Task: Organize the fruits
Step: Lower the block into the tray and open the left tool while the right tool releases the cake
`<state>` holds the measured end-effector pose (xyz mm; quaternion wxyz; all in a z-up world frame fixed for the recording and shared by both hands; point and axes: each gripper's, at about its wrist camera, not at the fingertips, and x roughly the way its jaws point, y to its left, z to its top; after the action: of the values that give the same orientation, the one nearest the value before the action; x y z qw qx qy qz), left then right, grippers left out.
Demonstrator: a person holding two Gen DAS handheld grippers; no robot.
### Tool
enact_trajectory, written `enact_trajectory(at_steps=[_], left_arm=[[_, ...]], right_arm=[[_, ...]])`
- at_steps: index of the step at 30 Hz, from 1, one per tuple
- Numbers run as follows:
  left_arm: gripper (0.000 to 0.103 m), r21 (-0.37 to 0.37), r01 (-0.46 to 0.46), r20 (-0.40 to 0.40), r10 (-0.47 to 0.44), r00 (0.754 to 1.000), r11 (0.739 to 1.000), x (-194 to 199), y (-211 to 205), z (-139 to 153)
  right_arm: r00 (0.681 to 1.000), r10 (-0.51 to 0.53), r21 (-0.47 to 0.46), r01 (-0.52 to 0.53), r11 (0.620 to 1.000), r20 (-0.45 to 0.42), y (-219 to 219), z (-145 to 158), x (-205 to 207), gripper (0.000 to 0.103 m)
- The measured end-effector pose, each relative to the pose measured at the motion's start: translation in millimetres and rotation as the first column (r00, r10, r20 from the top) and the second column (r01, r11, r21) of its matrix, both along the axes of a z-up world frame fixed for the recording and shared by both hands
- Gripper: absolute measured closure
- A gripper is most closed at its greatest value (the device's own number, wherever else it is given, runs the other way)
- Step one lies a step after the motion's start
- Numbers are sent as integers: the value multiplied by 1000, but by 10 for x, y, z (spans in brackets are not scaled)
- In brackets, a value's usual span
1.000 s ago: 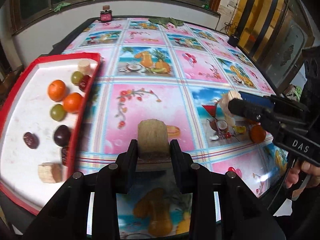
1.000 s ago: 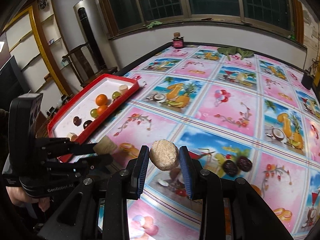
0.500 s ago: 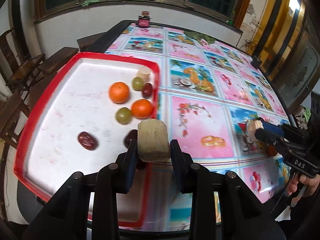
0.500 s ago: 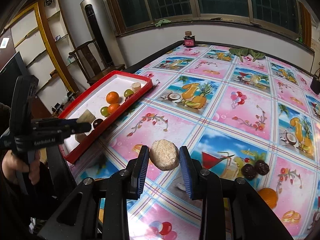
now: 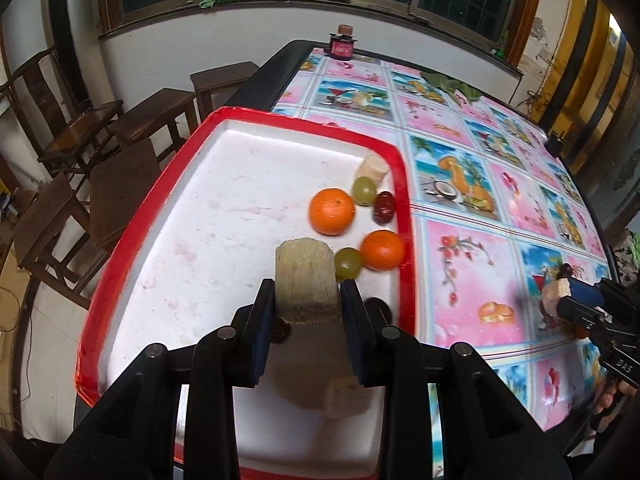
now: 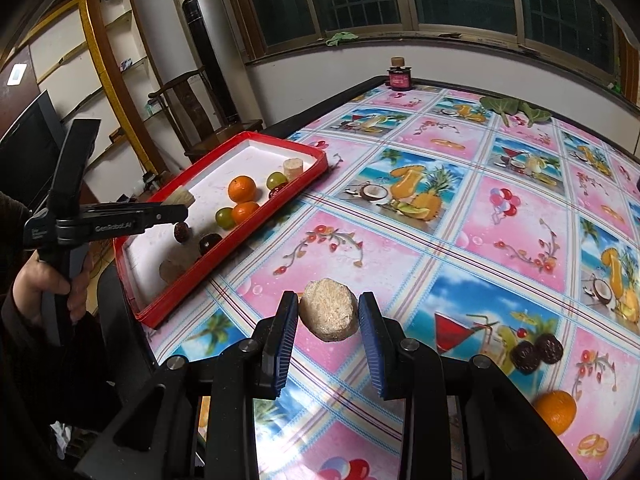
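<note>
In the left wrist view my left gripper (image 5: 306, 292) is shut on a beige sugarcane chunk (image 5: 304, 276), held over the white tray with the red rim (image 5: 404, 216). In the tray lie two oranges (image 5: 332, 211), two green grapes (image 5: 363, 191), a red date (image 5: 384, 207), dark fruits and more cane chunks (image 5: 371, 167). My right gripper (image 6: 329, 308) is shut on a round cane chunk (image 6: 329, 315) above the patterned tablecloth, right of the tray (image 6: 224, 248). On the cloth to its right lie an orange (image 6: 556, 411) and two dark fruits (image 6: 538, 351).
A small dark jar (image 6: 399, 74) and green leaves (image 6: 516, 106) sit at the table's far edge. Wooden chairs (image 5: 132, 132) stand left of the table beside the tray. A person's hand (image 6: 44, 284) grips the left tool's handle.
My left gripper has carried its cane chunk leftward from the tablecloth to over the tray. The right gripper has drifted a little towards the tray, still holding its chunk.
</note>
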<state>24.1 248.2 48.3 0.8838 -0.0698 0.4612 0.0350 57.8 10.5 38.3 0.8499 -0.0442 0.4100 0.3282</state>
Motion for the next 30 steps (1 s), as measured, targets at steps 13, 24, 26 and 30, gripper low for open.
enact_trajectory(at_steps=[13, 24, 26, 30], left_arm=[[73, -29, -24, -12, 23, 1000, 999, 145, 220, -106], [73, -45, -43, -32, 41, 999, 998, 282, 283, -211], [73, -38, -43, -34, 42, 999, 998, 297, 289, -210], [73, -30, -49, -35, 48, 998, 998, 333, 336, -208]], right_arm=[[988, 147, 116, -140, 983, -54, 572, 321, 383, 71], [958, 229, 175, -200, 964, -171, 1384, 231, 1155, 71], [958, 226, 168, -197, 966, -177, 1540, 145, 1273, 71], [958, 221, 155, -194, 969, -183, 1703, 28, 1435, 71]])
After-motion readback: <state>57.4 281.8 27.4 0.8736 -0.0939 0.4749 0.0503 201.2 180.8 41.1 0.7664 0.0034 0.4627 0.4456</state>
